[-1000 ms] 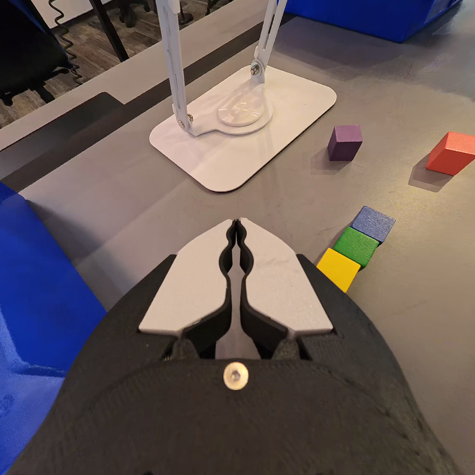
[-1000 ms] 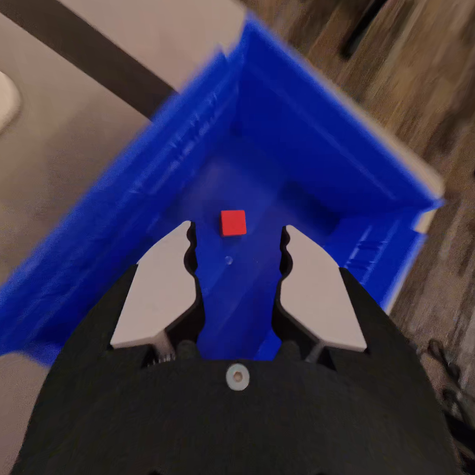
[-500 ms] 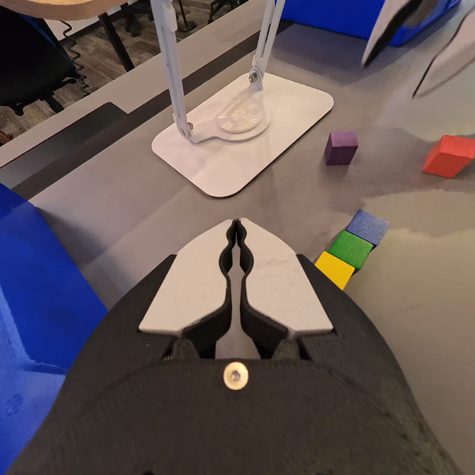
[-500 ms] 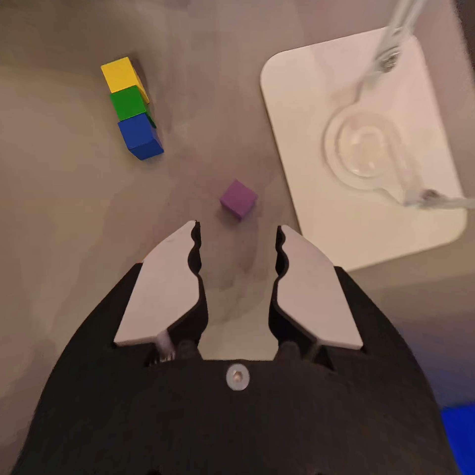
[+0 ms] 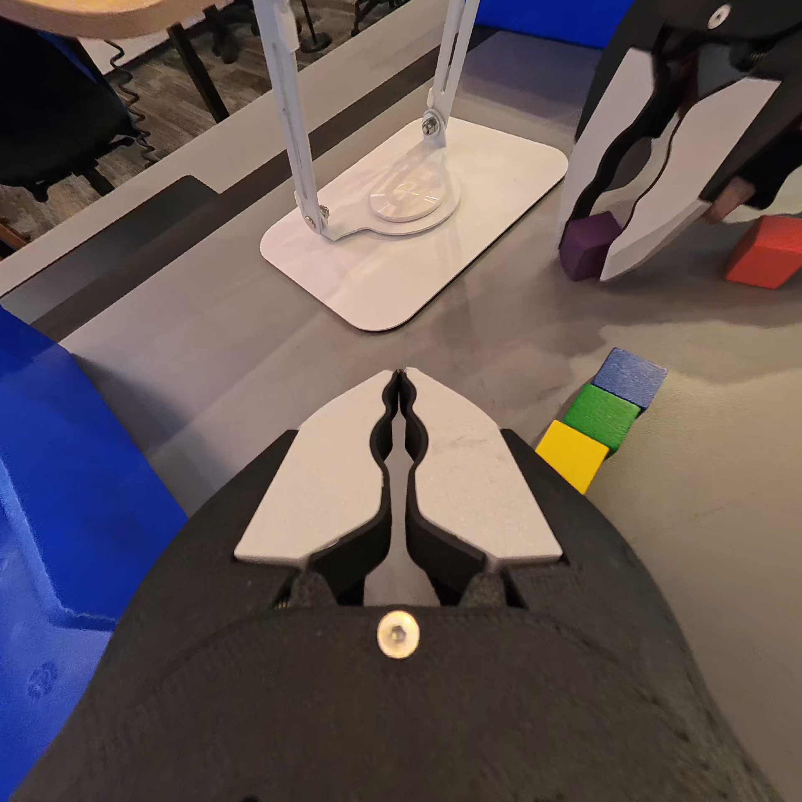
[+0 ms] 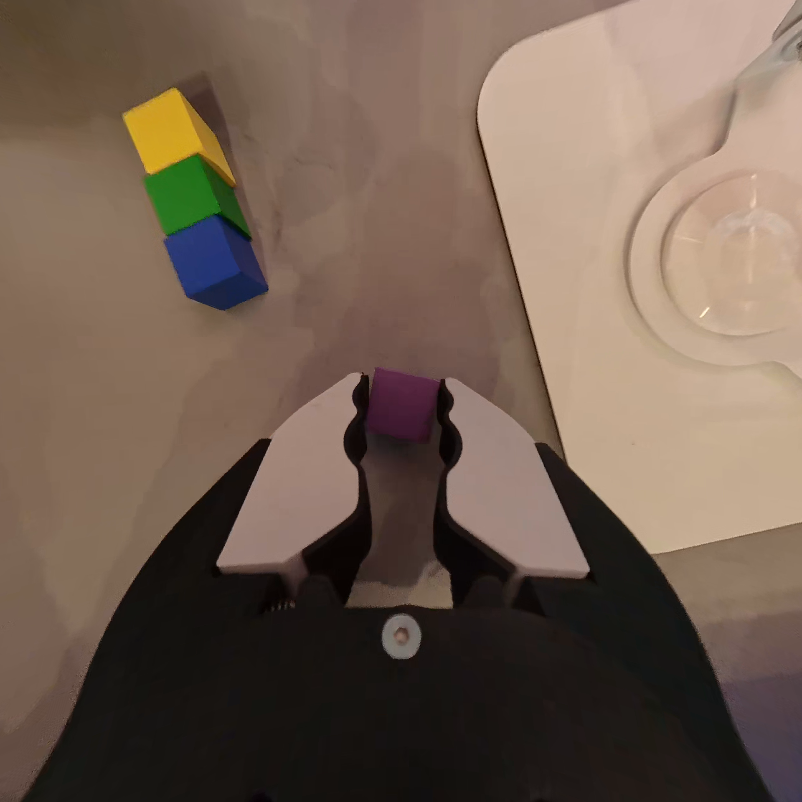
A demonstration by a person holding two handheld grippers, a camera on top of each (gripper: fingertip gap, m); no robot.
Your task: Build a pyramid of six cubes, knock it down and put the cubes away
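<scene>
My right gripper (image 6: pixel 401 382) is shut on a purple cube (image 6: pixel 401 408), with both pads against its sides. In the left wrist view the same gripper (image 5: pixel 592 256) stands down on the grey table with the purple cube (image 5: pixel 583 236) between its fingertips. A yellow cube (image 6: pixel 162 130), a green cube (image 6: pixel 184 197) and a blue cube (image 6: pixel 206 256) lie touching in a row to its left. A red cube (image 5: pixel 768 249) lies on the table beside the right gripper. My left gripper (image 5: pixel 400 373) is shut, its fingertips meeting, and hovers left of the yellow cube (image 5: pixel 570 460).
A white lamp base (image 5: pixel 390 260) with two white struts stands on the table behind the cubes; it also shows in the right wrist view (image 6: pixel 607 217). A blue bin (image 5: pixel 65 477) is at my left gripper's left. Another blue bin (image 5: pixel 542 17) is at the far edge.
My right gripper left the blue bin holding a red cube, swung over the table, came down on the purple cube and closed on it. My left gripper stayed shut and barely moved.
</scene>
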